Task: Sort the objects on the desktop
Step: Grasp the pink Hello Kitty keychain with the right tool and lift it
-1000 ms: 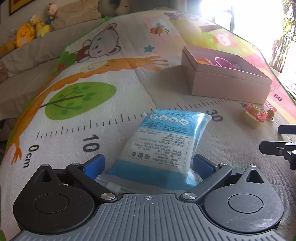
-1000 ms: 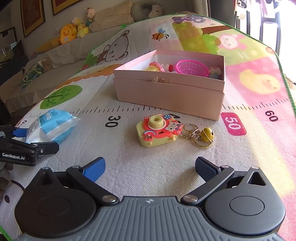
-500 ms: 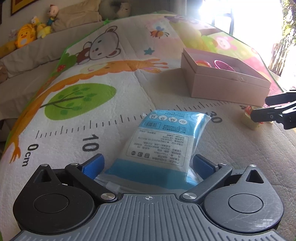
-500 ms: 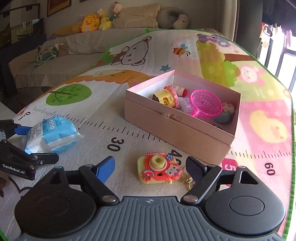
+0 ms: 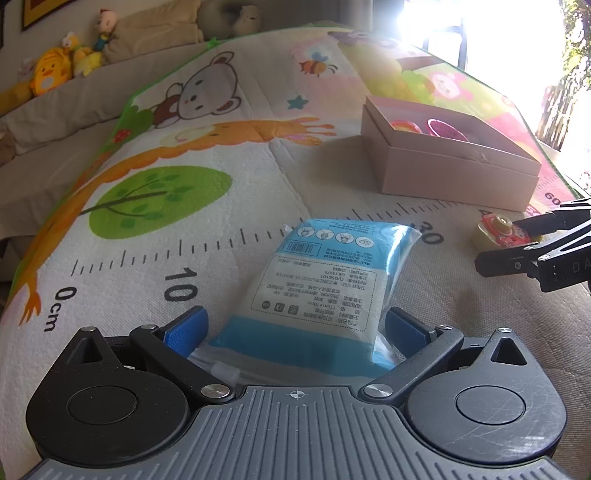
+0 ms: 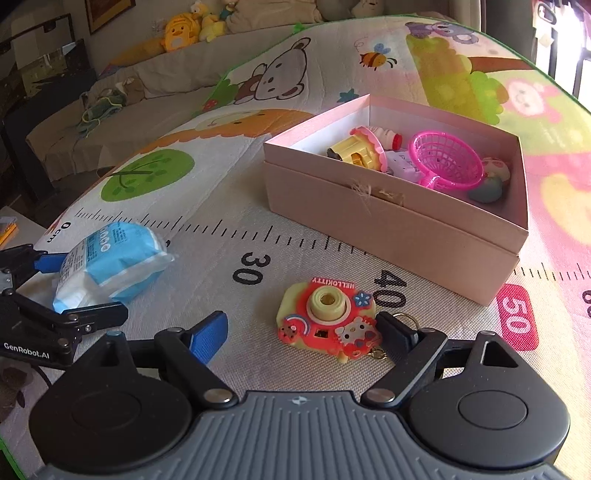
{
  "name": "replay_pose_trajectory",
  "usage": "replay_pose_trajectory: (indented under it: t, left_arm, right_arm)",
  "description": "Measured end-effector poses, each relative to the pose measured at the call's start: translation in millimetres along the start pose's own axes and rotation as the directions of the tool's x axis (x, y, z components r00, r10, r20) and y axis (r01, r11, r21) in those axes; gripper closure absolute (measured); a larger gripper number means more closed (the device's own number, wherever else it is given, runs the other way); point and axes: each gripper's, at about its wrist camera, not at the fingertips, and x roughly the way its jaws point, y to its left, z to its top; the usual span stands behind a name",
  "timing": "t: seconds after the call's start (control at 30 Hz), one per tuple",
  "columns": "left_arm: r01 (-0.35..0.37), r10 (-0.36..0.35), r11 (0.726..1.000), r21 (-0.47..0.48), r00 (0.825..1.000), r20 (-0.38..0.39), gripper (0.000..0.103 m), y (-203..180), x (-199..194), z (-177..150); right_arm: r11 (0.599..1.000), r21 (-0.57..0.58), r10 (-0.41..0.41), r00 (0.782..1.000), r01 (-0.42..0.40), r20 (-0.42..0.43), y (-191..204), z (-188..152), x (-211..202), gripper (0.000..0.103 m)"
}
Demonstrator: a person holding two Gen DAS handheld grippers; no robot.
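Observation:
A blue and white tissue pack (image 5: 325, 288) lies on the play mat; its near end sits between the open fingers of my left gripper (image 5: 295, 332). It also shows in the right wrist view (image 6: 110, 266). A yellow and red Hello Kitty toy camera (image 6: 327, 317) with a keyring lies between the open fingers of my right gripper (image 6: 303, 332); the right finger is close to the camera's right side. The camera also shows in the left wrist view (image 5: 498, 232). An open pink box (image 6: 388, 221) holds a pink basket (image 6: 447, 158) and several small toys.
The printed play mat (image 5: 184, 192) has a ruler scale across it. A sofa with plush toys (image 6: 181, 26) stands behind the mat. The mat's left edge (image 6: 22, 236) drops off near the left gripper. Bright window light comes from the right.
My right gripper has come forward and down until its open fingers straddle the toy camera. The left gripper and the tissue pack have stayed in place.

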Motion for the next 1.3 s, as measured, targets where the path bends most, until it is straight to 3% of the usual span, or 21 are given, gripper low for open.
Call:
replay_pose_trajectory:
  t: [0.17,0.23,0.37,0.73,1.07,1.3]
  left_arm:
    - [0.002,-0.002,1.0,-0.001,1.0,0.001,0.0,0,0,0]
    - [0.002,-0.002,1.0,-0.002,1.0,0.001,0.0,0,0,0]
    - [-0.001,0.001,1.0,0.004,1.0,0.0,0.0,0,0,0]
    - [0.022,-0.025,0.997,0.075,0.998,0.049,0.001,-18,-2,16]
    - [0.057,-0.057,0.996,0.072,0.998,-0.006,0.039,-23,7,24]
    - [0.077,-0.091,0.984,0.159,0.993,0.079,0.042,-37,-39,33]
  right_arm:
    - [1.0,0.007,-0.03,0.999,0.03,0.021,-1,5,6,0.019]
    - [1.0,0.005,-0.027,1.0,0.027,0.013,0,7,8,0.024]
    - [0.998,-0.034,-0.044,0.999,0.044,0.011,7,6,7,0.045]
    - [0.998,-0.039,-0.039,0.999,0.04,0.011,8,0,0,0.045]
    - [0.999,-0.016,-0.037,0.999,0.037,0.007,5,-6,-8,0.045]
    - [1.0,0.014,-0.027,0.998,0.026,0.056,-7,-7,-61,0.045]
